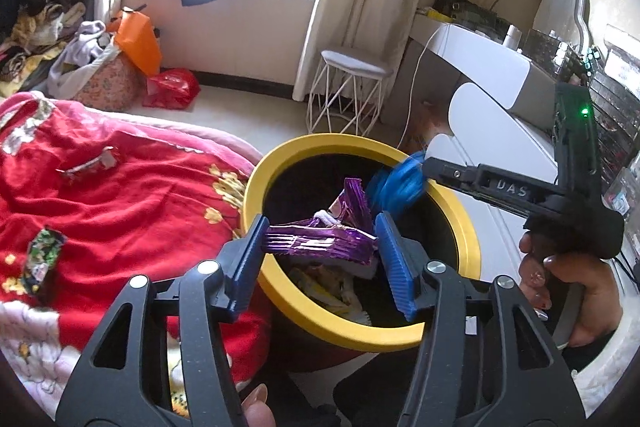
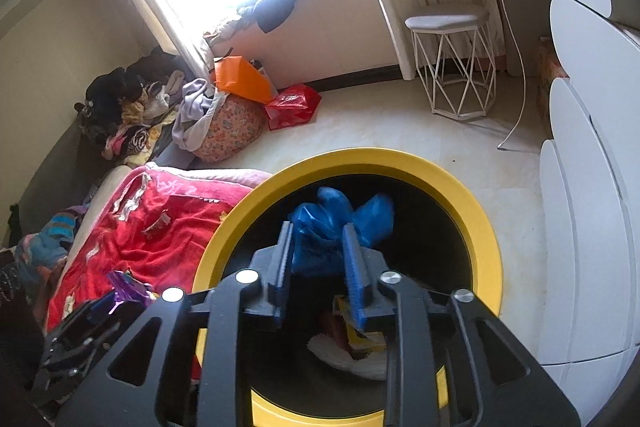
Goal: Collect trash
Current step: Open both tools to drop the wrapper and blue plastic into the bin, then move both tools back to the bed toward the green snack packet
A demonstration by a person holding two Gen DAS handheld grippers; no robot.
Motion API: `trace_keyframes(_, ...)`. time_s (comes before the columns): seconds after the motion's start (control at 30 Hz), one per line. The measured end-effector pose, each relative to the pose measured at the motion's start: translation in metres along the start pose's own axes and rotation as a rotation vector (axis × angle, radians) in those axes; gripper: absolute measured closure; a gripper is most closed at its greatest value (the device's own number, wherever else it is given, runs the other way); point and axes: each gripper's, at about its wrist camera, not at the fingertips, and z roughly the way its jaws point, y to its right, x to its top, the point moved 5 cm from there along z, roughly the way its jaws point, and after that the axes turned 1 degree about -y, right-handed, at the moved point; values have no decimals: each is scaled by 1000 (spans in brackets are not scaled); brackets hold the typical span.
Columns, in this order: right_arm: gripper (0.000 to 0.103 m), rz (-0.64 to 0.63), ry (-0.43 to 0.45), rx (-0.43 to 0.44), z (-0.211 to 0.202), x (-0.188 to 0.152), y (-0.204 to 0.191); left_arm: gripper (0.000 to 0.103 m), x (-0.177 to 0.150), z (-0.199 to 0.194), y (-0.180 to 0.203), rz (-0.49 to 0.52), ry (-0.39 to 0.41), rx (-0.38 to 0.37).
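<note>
A black bin with a yellow rim (image 1: 276, 163) (image 2: 360, 157) stands beside the bed, with paper scraps at its bottom. Over its mouth my left gripper (image 1: 320, 239) is shut on a crumpled purple foil wrapper (image 1: 320, 245), which spans from pad to pad. From the right, my right gripper (image 1: 430, 167) (image 2: 316, 231) reaches over the bin with its jaws parted. A blue plastic bag (image 1: 394, 183) (image 2: 332, 203) sits loosely between them, blurred. On the red blanket (image 1: 132, 195) lie a green wrapper (image 1: 42, 259) and a silvery one (image 1: 90, 165).
A white wire-legged stool (image 1: 352, 87) (image 2: 452, 63) stands on the pale floor beyond the bin. White drawers (image 2: 584, 227) are close on the right. An orange bag (image 2: 240, 79), a red bag (image 2: 292, 105) and heaped clothes (image 2: 132, 107) lie under the window.
</note>
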Motion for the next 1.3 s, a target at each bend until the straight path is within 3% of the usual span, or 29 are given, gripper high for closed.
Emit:
trace_keyframes(0.13,58,18,23,-16,-5,3,6,39,0,8,5,-3,-16,-30)
trace_keyframes(0.2,54,22,37,-19,-8,5,8,17,0,8,6,-2,-15,-45)
trace_keyframes(0.23,53,21,46,-22,-9,6,8,11,1,6,6,-2,-11,-47)
trace_keyframes(0.4,43,6,80,-23,-15,9,1,10,2,-4,-4,-10,20,-5)
trace_keyframes(0.73,40,-68,90,23,-15,8,-34,10,2,-39,-53,-44,79,121)
trace_keyframes(1.0,38,-156,59,99,-1,2,-90,10,-2,-76,-114,-112,130,226)
trace_keyframes(1.3,38,-309,0,164,36,-8,-176,10,-13,-98,-179,-244,155,286)
